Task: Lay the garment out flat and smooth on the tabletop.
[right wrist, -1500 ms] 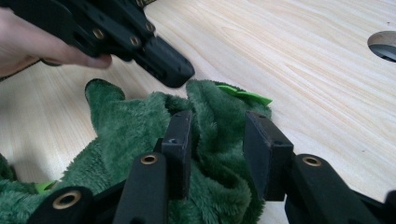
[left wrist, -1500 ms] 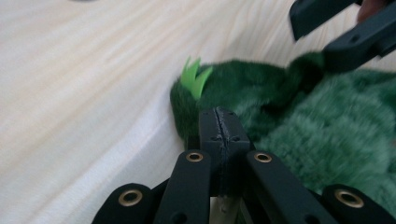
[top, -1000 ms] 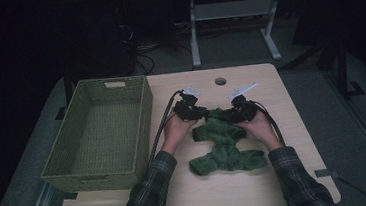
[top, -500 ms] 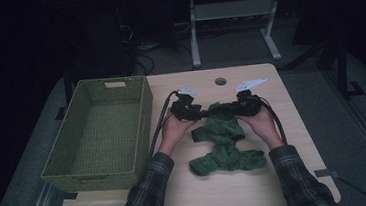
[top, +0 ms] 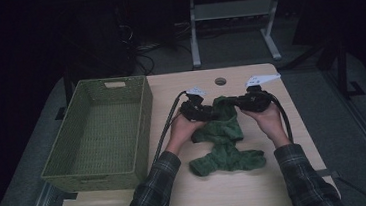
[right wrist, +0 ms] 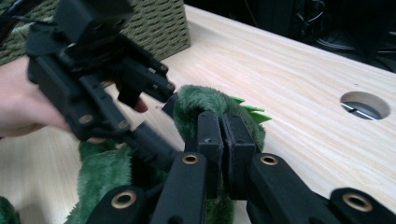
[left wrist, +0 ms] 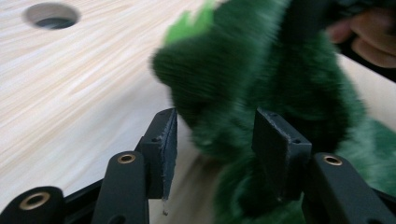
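Since a second ago both hands have lifted the upper end of the fuzzy dark green plush toy (top: 223, 139) off the light wooden tabletop (top: 278, 180), and the two grippers, which then sat low on the toy, now face each other above it. Left gripper (left wrist: 212, 135): its jaws have just been opening and now stand spread, with green fur lying in the gap between them and the pads not pressing on it. Right gripper (right wrist: 220, 140): its jaws are pressed together and pinch a fold of the plush, with bright green felt spikes showing just behind the pinched fold.

From the high view the left gripper (top: 203, 112) and the right gripper (top: 241, 103) meet over the raised part of the toy, near the middle of the tabletop and toward its far edge. The toy's lower part still lies flat on the wood, closer to the near edge, between the two plaid sleeves. A round cable hole (top: 220, 81) sits close to the far edge, just beyond the grippers. An olive green woven rectangular basket (top: 141, 132) stands along the left edge of the tabletop, well apart from the toy.
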Available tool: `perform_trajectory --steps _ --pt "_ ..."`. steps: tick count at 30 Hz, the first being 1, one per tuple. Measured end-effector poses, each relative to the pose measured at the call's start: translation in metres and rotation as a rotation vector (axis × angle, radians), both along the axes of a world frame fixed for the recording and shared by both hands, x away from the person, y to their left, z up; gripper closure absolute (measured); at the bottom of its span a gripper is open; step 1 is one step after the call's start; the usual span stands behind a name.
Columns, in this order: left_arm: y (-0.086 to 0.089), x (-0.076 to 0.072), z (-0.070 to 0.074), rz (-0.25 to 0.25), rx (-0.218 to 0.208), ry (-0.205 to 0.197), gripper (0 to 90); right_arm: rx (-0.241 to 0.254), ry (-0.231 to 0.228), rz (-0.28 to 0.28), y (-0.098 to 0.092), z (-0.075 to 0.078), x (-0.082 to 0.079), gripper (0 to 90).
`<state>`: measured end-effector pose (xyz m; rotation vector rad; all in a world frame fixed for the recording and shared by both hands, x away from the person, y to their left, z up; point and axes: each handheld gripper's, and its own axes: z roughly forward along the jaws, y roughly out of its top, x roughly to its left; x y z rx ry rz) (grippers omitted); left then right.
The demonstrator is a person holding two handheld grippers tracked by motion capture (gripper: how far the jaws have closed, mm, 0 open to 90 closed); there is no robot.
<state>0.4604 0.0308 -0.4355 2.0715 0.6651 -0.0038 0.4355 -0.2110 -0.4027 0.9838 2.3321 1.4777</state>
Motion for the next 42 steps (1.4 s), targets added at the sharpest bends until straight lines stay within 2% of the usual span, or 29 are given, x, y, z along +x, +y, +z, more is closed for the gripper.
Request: perform_trajectory --steps 2,4,8,9,11,12,14,17,19,25,28,32,37,42 --pt "-0.003 -0.002 0.0 -0.001 -0.001 -0.008 47.5 0.005 0.003 -0.004 -0.004 0.002 0.001 86.9" --pt "-0.005 -0.001 0.0 0.004 0.04 -0.024 50.1 0.008 -0.001 -0.003 -0.004 0.005 0.0 86.9" --pt "-0.001 0.002 0.0 0.032 0.065 -0.022 77.3 -0.009 -0.016 0.0 -0.003 0.012 -0.002 86.9" --pt "0.002 0.002 0.002 0.042 0.072 -0.031 82.2 -0.023 -0.019 -0.006 -0.002 0.012 -0.002 86.8" --pt "0.008 0.002 0.007 0.065 0.066 -0.053 85.5 -0.049 -0.016 -0.019 -0.002 0.009 0.0 86.7" --pt "0.013 0.002 0.01 0.081 0.069 -0.068 86.0 -0.06 -0.008 -0.029 -0.002 0.006 0.001 86.3" --pt "0.018 0.003 0.014 0.097 0.071 -0.074 86.1 -0.077 0.005 -0.055 -0.001 0.001 0.004 81.5" --pt "0.022 0.005 0.014 0.111 0.099 -0.08 86.1 -0.081 0.032 -0.069 0.001 -0.007 0.006 74.0" --pt "0.023 0.006 0.012 0.117 0.116 -0.076 86.0 -0.091 0.051 -0.066 0.003 -0.012 0.007 70.8" --pt "0.023 0.007 0.003 0.13 0.122 -0.058 86.0 -0.103 0.119 -0.055 0.012 -0.028 0.01 66.2" --pt "0.021 0.007 0.002 0.125 0.126 -0.059 86.0 -0.111 0.124 -0.053 0.018 -0.032 0.012 62.8" --pt "0.02 0.006 0.002 0.134 0.111 -0.057 86.0 -0.111 0.13 -0.073 0.024 -0.036 0.016 62.6" --pt "0.021 0.007 0.002 0.127 0.12 -0.059 86.0 -0.106 0.157 -0.091 0.027 -0.043 0.02 61.9" --pt "0.021 0.007 0.002 0.127 0.118 -0.058 86.0 -0.121 0.183 -0.102 0.029 -0.052 0.024 64.2"
